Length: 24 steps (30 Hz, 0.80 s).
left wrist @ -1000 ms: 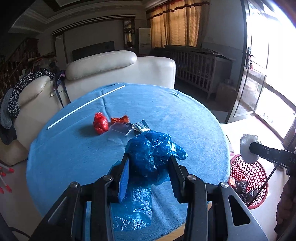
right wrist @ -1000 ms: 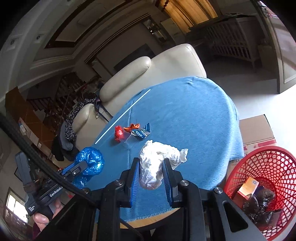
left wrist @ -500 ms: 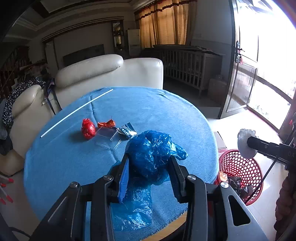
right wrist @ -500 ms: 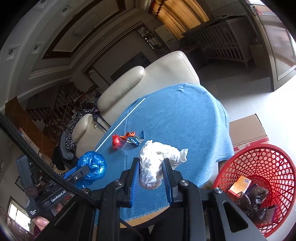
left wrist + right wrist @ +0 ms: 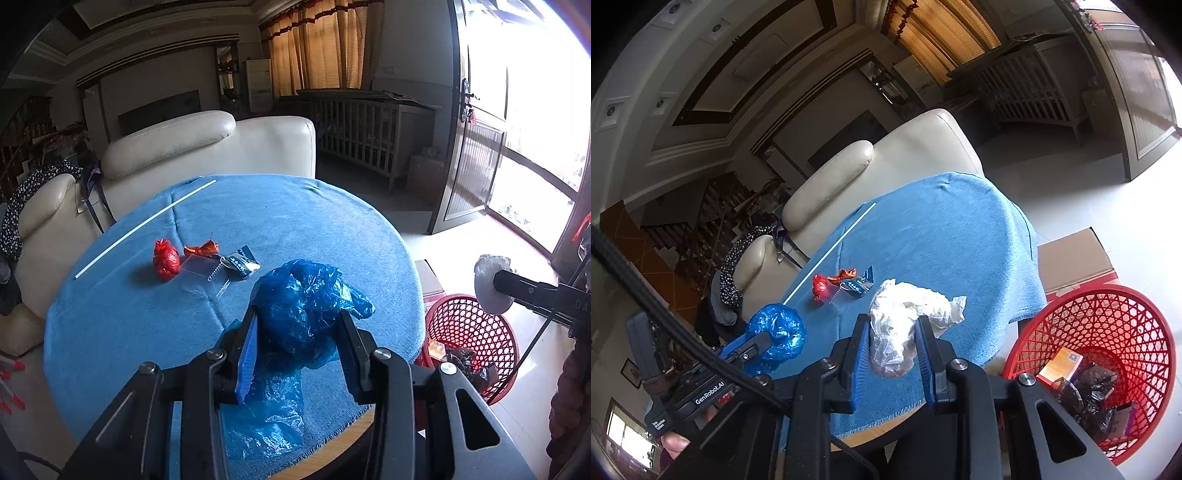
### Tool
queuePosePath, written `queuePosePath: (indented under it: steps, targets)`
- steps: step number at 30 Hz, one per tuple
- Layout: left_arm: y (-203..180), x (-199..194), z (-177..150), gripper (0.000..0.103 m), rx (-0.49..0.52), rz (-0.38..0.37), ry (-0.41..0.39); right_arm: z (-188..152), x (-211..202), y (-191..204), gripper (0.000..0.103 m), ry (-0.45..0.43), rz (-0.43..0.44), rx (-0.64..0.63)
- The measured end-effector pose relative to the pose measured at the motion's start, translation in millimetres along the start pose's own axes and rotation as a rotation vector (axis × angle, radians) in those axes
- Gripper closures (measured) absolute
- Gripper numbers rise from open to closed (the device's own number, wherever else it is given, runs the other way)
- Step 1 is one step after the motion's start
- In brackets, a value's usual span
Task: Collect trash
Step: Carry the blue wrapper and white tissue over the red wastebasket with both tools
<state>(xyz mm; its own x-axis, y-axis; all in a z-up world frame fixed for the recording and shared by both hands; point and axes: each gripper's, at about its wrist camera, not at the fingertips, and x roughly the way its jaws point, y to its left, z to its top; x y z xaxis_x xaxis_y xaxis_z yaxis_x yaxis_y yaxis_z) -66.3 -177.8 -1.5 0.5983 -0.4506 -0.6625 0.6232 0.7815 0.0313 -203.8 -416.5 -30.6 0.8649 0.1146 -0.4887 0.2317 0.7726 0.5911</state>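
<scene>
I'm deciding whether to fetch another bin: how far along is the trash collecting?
Done: the red basket already holds some trash. In hand: the left gripper clamps a blue bag, the right gripper a white bag. Left: a red wad and wrappers on the table.

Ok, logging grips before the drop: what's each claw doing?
Left claw: closed on crumpled blue plastic bag.
Right claw: closed on crumpled white plastic bag.

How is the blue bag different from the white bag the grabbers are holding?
The blue plastic bag is see-through blue; the white plastic bag is pale and cloudy. The left gripper holds the blue one, the right gripper the white one. The blue bag has a tail hanging below the fingers; the white bag stays bunched. Both are crumpled and lifted above the table.
</scene>
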Motion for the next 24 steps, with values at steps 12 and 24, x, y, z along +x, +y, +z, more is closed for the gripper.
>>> queuePosePath:
  steps: [12,24]
  targets:
    - [-9,3,-3,0.061,0.025,-0.033,0.018,-2,-7,-8,0.076,0.0,-0.015,0.017]
    - [-25,5,-4,0.061,0.052,-0.058,0.031,-2,-19,-18,0.076,-0.017,-0.027,0.038]
